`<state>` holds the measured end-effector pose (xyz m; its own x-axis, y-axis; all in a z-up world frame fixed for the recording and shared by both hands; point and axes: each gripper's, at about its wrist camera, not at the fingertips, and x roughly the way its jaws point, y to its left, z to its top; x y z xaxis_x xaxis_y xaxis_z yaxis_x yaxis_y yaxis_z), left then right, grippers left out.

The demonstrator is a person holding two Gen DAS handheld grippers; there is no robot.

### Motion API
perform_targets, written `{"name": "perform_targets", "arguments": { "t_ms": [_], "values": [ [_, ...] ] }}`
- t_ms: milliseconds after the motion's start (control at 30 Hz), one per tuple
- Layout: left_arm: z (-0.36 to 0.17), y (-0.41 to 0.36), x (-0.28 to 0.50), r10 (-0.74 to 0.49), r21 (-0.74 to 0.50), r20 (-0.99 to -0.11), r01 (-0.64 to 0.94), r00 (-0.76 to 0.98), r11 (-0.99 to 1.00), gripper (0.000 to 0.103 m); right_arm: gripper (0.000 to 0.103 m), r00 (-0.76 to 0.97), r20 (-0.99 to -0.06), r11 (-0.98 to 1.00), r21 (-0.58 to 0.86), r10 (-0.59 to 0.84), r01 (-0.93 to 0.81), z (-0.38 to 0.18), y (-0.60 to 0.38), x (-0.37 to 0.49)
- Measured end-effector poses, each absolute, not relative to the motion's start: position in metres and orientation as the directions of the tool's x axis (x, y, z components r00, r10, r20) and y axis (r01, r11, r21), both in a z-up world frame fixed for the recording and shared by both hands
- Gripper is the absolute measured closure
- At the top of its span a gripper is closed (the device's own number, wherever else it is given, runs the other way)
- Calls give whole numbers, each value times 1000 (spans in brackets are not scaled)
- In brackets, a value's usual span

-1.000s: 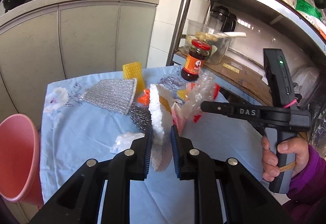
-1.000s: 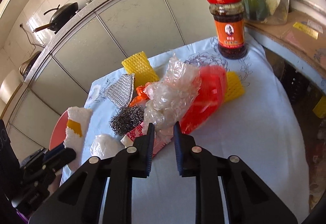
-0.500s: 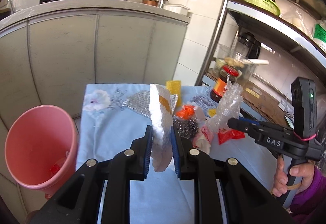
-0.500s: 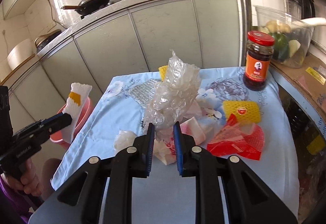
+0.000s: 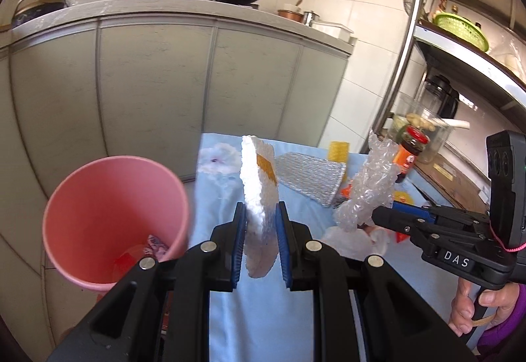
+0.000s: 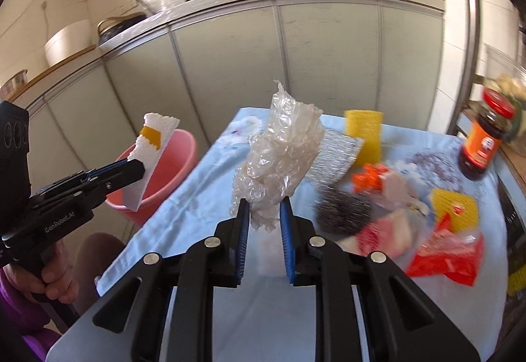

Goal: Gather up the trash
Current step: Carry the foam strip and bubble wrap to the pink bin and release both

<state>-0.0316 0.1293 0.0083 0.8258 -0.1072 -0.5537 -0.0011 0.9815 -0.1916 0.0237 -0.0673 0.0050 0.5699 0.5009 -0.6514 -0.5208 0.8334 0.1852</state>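
We pinch white foam netting in our left hand-held gripper beside the pink bin holding scraps, right hand-held gripper clamping bubble wrap above the counter.

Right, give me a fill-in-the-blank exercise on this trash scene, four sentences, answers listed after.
1. The left gripper is shut on a white ____ net.
2. The right gripper is shut on a wad of clear ____ wrap.
3. The bucket beside the table is ____ in colour.
4. The jar on the table has a ____ lid.

Missing words: foam; bubble; pink; red
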Motion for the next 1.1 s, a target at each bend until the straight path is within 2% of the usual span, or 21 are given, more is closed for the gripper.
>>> {"name": "perform_targets", "arguments": {
  "t_ms": [467, 700, 1033, 1100],
  "values": [
    [-5, 225, -51, 79, -213, -581, -246, 810, 946, 85, 84, 441, -671, 682, 133, 596, -719, 10, 69, 39],
    [-24, 256, -45, 106, -228, -631, -314, 769, 922, 85, 84, 379, -724, 650, 126, 577, -749, -15, 121, 44],
    [-53, 277, -28, 121, -223, -703, -378, 701, 899, 84, 83, 311, -788, 661, 156, 531, -734, -43, 145, 56],
    [-56, 279, -26, 128, -217, -713, -390, 689, 895, 82, 80, 299, -798, 666, 164, 523, -727, -47, 146, 59]
  ]
}}
